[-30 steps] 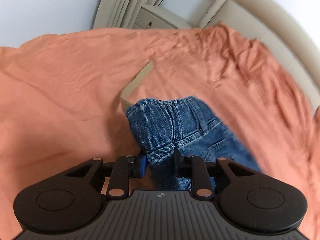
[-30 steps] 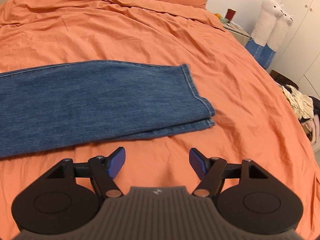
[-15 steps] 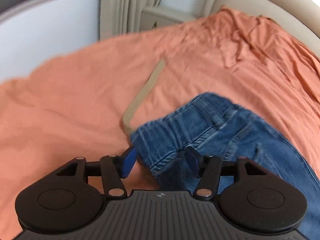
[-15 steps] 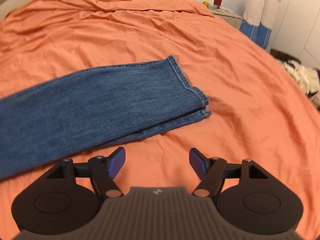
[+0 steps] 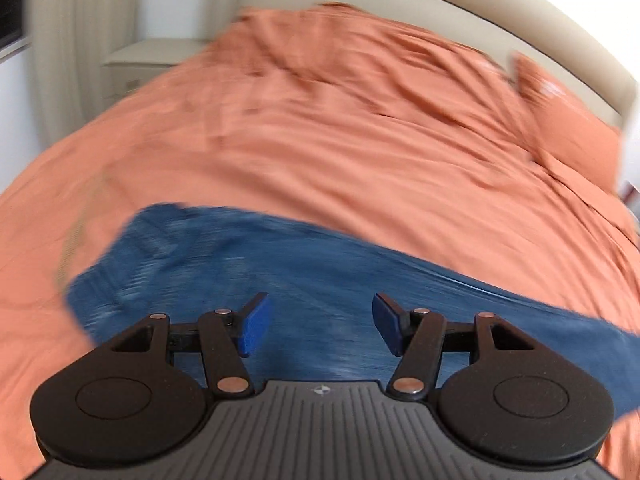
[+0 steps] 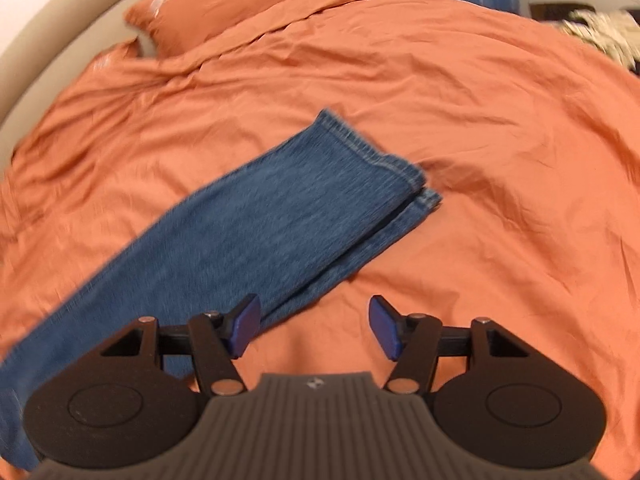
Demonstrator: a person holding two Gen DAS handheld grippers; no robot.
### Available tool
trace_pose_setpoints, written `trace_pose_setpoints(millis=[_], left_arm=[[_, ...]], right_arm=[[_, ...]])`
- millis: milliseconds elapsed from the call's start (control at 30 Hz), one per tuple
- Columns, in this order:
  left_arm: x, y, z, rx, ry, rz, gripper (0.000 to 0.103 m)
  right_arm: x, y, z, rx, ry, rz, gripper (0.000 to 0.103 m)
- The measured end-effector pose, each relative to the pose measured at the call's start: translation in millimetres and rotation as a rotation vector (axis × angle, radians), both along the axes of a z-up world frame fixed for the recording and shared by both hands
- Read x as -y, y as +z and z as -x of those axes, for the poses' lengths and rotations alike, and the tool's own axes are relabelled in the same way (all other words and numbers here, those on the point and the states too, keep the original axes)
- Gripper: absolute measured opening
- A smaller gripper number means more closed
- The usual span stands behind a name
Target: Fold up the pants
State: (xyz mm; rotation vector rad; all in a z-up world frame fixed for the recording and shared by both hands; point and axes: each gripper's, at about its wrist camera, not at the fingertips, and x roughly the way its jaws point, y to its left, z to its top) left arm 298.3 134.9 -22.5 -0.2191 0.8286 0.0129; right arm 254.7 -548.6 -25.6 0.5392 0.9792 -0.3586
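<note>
Pants, one pair in blue denim, lie flat on the bed, stretched across its orange cover with the two legs laid one on the other. In the right wrist view the leg ends sit near the middle of the bed, the lower hem peeking out just past the upper one. In the left wrist view, which is heavily blurred, the waist end lies toward the left and the denim runs off to the right beneath the gripper.

The left gripper hangs tilted downward over the denim with its jaws apart and released; they have just been opening, and no cloth sits between the blue pads. The right gripper points down at the bare cover just beside the lower edge of the legs. Its jaws are also apart and hold nothing, though they have just been closing somewhat; its left pad shows in front of the denim edge, and whether it touches I cannot tell.

Two orange pillows lie at the head of the bed against a beige headboard. One bedside cabinet stands by the curtain.
</note>
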Motion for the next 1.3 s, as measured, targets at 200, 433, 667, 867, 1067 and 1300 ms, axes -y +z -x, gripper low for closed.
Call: trace_pose_setpoints(millis=[200, 433, 667, 867, 1067, 1300], left_arm=[[78, 5, -24, -0.01, -0.219, -0.04, 0.065], [162, -15, -48, -0.041, -0.404, -0.073, 0.064], [211, -54, -60, -0.11, -0.46, -0.118, 0.063], [217, -76, -71, -0.166, -0.439, -0.119, 0.063], [222, -86, -74, -0.176, -0.453, -0.144, 0.063], [230, -90, -70, -0.183, -0.468, -0.163, 0.063]], right_arm=[[45, 1, 13, 0.085, -0.106, -0.156, 0.058], [92, -26, 13, 0.134, -0.215, -0.266, 0.057], [126, -49, -20, 0.178, -0.253, -0.297, 0.047], [140, -70, -36, 0.168, -0.262, -0.332, 0.006], [128, -17, -24, 0.331, -0.129, -0.211, 0.0], [141, -73, -19, 0.17, -0.2, -0.208, 0.0]])
